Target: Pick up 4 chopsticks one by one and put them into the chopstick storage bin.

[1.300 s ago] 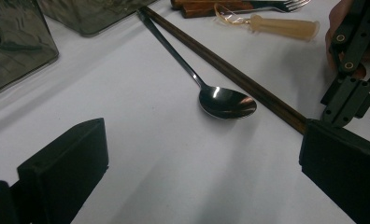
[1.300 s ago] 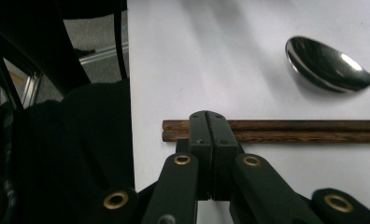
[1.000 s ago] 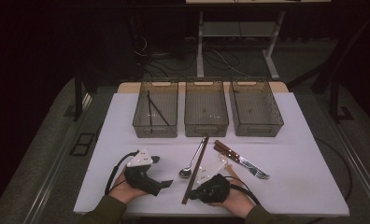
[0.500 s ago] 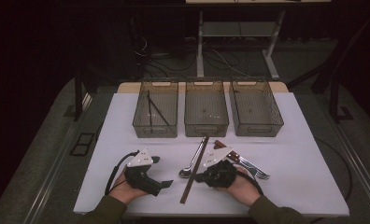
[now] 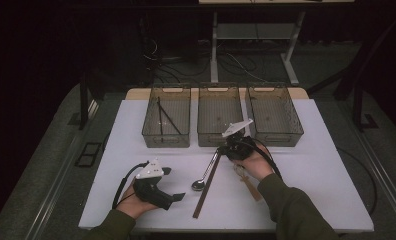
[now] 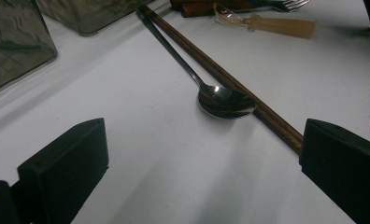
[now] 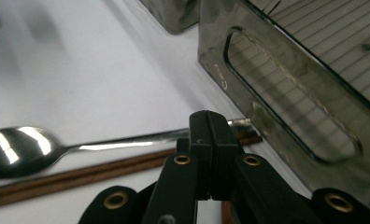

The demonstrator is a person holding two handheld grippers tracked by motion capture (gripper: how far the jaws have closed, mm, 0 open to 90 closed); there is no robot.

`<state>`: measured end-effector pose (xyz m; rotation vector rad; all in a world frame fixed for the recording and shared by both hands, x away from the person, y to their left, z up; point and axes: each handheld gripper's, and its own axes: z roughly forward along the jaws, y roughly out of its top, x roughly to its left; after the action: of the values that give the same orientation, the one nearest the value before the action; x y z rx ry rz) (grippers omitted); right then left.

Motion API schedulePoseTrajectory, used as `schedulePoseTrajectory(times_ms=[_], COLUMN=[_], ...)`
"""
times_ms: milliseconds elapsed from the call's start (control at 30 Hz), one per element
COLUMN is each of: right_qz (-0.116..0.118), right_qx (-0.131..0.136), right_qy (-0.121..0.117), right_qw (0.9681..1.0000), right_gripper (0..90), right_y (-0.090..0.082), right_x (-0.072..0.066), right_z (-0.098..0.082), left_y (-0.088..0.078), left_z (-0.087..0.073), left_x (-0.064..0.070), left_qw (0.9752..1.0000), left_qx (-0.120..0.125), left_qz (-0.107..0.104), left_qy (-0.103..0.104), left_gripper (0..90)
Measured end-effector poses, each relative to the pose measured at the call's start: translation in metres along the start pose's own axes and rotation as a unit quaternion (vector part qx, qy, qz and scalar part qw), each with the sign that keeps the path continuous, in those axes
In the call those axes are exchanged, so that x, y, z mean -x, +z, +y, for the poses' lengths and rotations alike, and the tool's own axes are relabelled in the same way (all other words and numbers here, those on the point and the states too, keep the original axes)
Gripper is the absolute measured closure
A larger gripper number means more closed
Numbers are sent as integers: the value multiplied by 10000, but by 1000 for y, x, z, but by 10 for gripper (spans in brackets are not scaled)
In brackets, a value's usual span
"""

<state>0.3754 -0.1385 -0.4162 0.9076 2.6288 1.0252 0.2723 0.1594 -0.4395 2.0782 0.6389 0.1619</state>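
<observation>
Hovering with its jaws pressed flat together and nothing between them, the right gripper (image 7: 210, 135) sits just over the handle end of the spoon (image 7: 19, 143), close to the front wall of the middle bin (image 7: 286, 116). From the high view the same right gripper (image 5: 234, 146) is at the far tip of the spoon (image 5: 206, 173), whose bowl lies toward the person, and a long brown chopstick (image 5: 207, 187) runs right alongside it, the two touching or nearly so. The left gripper (image 5: 172, 197) rests on the white table (image 5: 316, 165) with its jaws wide apart and empty, pointing toward the spoon bowl (image 6: 226, 101). A wooden-handled piece of cutlery (image 5: 248, 181) lies by the right forearm, and the left bin (image 5: 166, 117) already holds thin dark sticks. This looks like the approach to a pick-up for sorting cutlery into the bins, with the spoon not yet grasped. The next move likely calls for opening the right jaws, lowering them astride the thin handle and closing without catching the chopstick beside it.
</observation>
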Motion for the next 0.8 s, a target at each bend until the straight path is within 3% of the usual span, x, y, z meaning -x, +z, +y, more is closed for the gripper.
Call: schedulePoseTrajectory(times_ms=[333, 800], right_qz=[-115, -260], right_qx=[-296, -425], right_qy=[89, 78], right_qw=[9995, 9987], right_gripper=[896, 896], right_y=[31, 32], right_x=[10, 13], right_z=[5, 3], left_y=[0, 0], left_z=[0, 1], left_x=[1, 1], left_qw=[10000, 10000], left_qx=[49, 39], left_qz=[-18, -19], left_qy=[-24, -23], left_gripper=[4, 4])
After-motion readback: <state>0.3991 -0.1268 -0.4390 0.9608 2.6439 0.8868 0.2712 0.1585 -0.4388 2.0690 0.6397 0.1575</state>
